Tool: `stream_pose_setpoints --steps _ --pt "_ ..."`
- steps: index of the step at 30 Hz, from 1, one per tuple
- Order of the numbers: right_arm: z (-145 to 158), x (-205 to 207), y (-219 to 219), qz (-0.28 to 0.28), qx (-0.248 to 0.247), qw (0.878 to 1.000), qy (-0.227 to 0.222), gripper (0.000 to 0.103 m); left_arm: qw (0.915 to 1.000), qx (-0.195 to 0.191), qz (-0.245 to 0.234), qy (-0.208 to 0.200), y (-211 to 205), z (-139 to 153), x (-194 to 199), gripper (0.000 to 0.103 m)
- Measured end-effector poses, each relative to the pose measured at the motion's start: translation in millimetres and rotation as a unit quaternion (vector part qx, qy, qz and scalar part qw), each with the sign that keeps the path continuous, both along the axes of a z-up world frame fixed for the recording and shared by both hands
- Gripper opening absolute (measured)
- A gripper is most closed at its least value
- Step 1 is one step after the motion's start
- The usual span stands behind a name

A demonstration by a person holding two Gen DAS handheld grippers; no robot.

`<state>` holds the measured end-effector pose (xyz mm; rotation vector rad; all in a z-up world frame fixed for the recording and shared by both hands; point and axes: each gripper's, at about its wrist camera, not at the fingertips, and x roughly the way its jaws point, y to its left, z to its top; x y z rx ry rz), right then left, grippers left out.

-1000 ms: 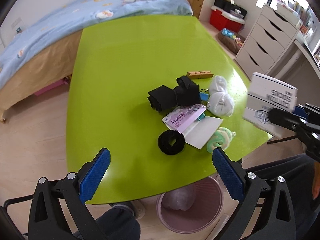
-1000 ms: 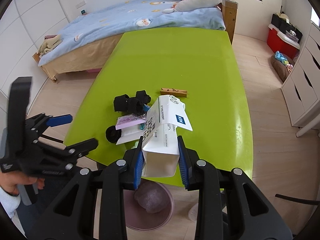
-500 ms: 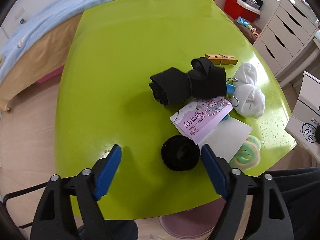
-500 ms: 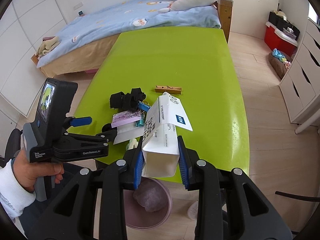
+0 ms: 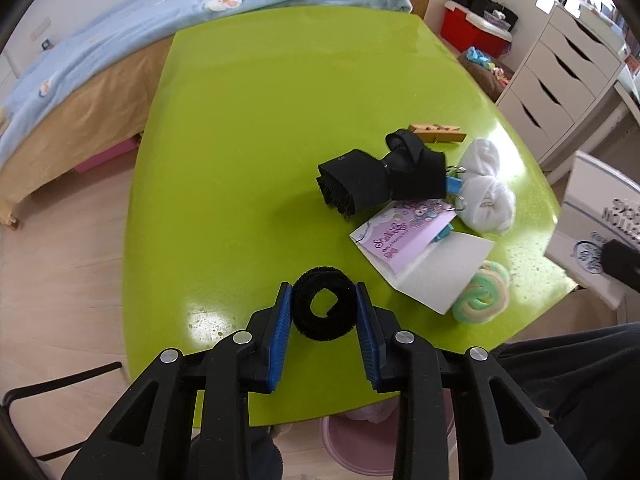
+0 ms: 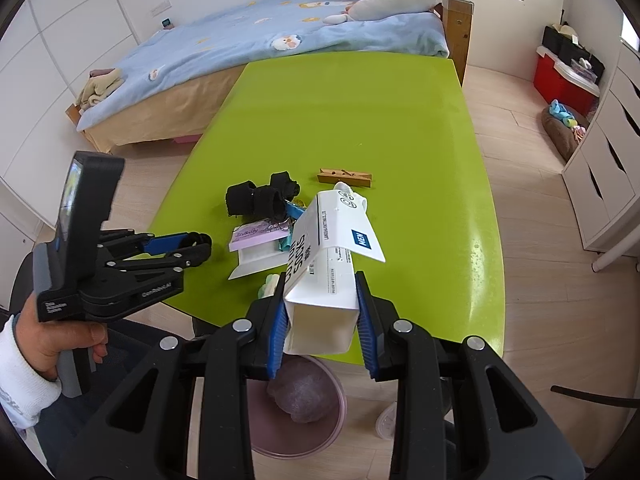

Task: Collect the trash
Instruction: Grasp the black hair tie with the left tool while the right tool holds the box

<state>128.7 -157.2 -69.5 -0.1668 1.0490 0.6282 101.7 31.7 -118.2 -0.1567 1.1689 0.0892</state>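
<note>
A black fuzzy ring (image 5: pixel 320 278) lies near the front edge of the green table (image 5: pixel 260 120). My left gripper (image 5: pixel 323 292) straddles it, jaws closing, and both blue pads touch the ring's sides. In the right wrist view the left gripper (image 6: pixel 200 246) points down at the table with the ring at its tips. My right gripper (image 6: pixel 322 320) is shut on a white sock carton (image 6: pixel 324 256), held above the table's front edge and over a pink bin (image 6: pixel 296 432). The carton (image 5: pixel 596 216) also shows at the right of the left wrist view.
On the table lie a black rolled cloth (image 5: pixel 380 180), a wooden clothespin (image 5: pixel 438 133), white socks (image 5: pixel 486 196), a purple card (image 5: pixel 404 236), white paper (image 5: pixel 444 276) and a pastel scrunchie (image 5: pixel 482 298). A bed stands behind, white drawers at the right.
My left gripper has come down over the black ring and its jaws have narrowed from wide open onto the ring's sides. The right gripper and its carton have stayed put.
</note>
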Motion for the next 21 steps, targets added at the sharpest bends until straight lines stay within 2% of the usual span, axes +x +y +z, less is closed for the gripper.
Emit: stream_pose_setpoints --steps 11,21 --pt "5.3 -29.9 1.0 0.028 -0.011 0.999 -0.012 0.031 0.9977 -0.013 -0.034 -0.057 -20.7 39.5 -46.3 0.031" --pt "-3.7 -70.8 -6.9 0.051 -0.021 0.998 0.004 0.031 0.9961 -0.026 -0.057 -0.062 -42.3 44.1 -86.9 0.031"
